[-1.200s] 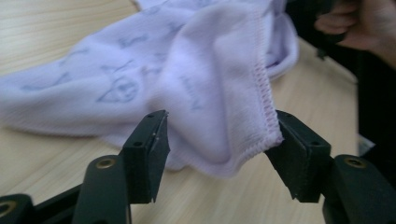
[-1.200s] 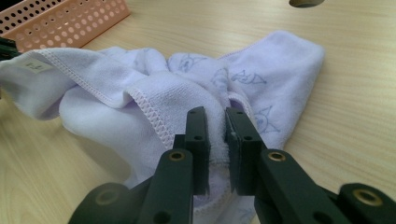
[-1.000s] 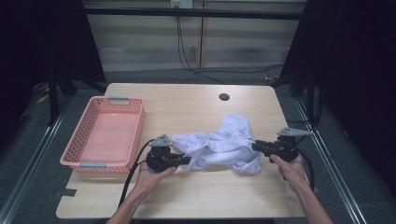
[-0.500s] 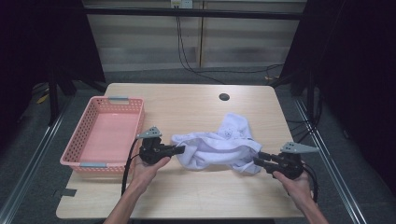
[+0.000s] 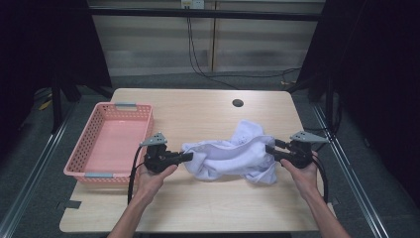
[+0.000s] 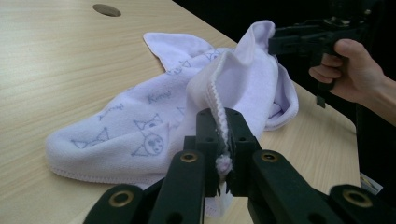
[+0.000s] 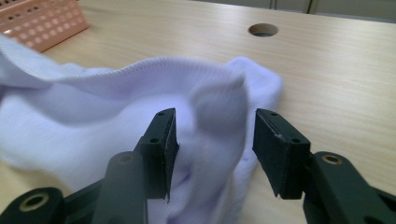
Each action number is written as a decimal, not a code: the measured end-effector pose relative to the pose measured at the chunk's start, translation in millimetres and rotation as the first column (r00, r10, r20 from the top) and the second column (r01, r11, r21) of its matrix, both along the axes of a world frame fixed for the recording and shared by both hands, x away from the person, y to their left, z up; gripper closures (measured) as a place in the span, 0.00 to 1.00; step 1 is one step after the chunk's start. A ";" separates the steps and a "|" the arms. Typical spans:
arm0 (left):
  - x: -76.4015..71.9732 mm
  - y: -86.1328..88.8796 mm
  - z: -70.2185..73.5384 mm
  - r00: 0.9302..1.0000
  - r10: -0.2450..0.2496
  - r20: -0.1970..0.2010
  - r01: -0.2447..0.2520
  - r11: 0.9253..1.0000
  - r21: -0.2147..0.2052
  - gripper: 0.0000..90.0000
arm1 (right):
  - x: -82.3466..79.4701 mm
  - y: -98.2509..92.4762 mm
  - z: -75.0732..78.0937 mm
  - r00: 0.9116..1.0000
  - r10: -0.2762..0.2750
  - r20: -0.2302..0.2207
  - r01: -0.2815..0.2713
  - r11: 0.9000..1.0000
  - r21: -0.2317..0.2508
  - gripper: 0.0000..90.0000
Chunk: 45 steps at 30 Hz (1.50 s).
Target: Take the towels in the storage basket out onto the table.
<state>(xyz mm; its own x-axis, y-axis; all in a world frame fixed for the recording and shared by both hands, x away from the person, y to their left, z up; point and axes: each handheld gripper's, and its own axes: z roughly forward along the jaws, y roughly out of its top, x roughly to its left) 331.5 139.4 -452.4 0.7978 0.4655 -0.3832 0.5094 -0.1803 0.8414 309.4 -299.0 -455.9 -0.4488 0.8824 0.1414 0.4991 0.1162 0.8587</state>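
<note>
A pale lilac towel (image 5: 233, 154) with printed cat faces lies bunched on the wooden table (image 5: 198, 114), stretched between both grippers. My left gripper (image 5: 189, 156) is shut on the towel's stitched hem, which runs up between its jaws (image 6: 221, 135). At the towel's (image 6: 140, 116) far end the right gripper (image 6: 285, 43) sits in a hand. The right gripper's (image 7: 215, 140) jaws have just been opening. A raised fold of towel (image 7: 219, 102) stands between them with a gap to the right pad (image 7: 273, 149).
A pink plastic basket (image 5: 89, 145) stands at the table's left side, its corner (image 7: 42, 18) visible past the towel. A round cable hole (image 5: 237, 103) lies at the back middle. Bare tabletop surrounds the towel; dark floor and rails flank the table.
The right gripper dipped toward the front edge, came back up level with the towel, and its jaws spread apart. The left gripper kept its hold and shifted slightly left.
</note>
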 end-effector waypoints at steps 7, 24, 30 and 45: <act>-1.5 2.2 1.8 1.000 0.015 0.010 -0.015 1.000 -0.001 0.96 | 9.5 5.9 -9.0 0.999 -0.009 -0.033 0.008 0.999 -0.033 0.64; 5.5 15.2 21.4 0.998 0.056 0.043 -0.055 0.998 -0.016 0.97 | -7.5 -21.3 21.4 1.000 0.013 0.028 -0.015 0.997 0.078 0.98; 23.0 19.7 65.7 0.988 0.103 0.119 -0.096 0.994 -0.059 0.97 | 8.5 -26.9 72.8 0.992 0.004 0.130 -0.021 0.991 0.129 0.98; 61.8 13.4 176.8 0.947 0.167 0.272 -0.148 0.985 -0.091 0.97 | 53.1 -41.8 202.0 0.951 -0.045 0.306 0.003 0.991 0.136 0.98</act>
<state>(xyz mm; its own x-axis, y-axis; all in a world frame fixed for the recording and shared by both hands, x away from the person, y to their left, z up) 393.3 152.8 -275.6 0.7957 0.5745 -0.1919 0.2707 -0.0538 0.9612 362.5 -340.9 -253.8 -0.4675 0.8763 0.1162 0.2100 -0.0176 0.9776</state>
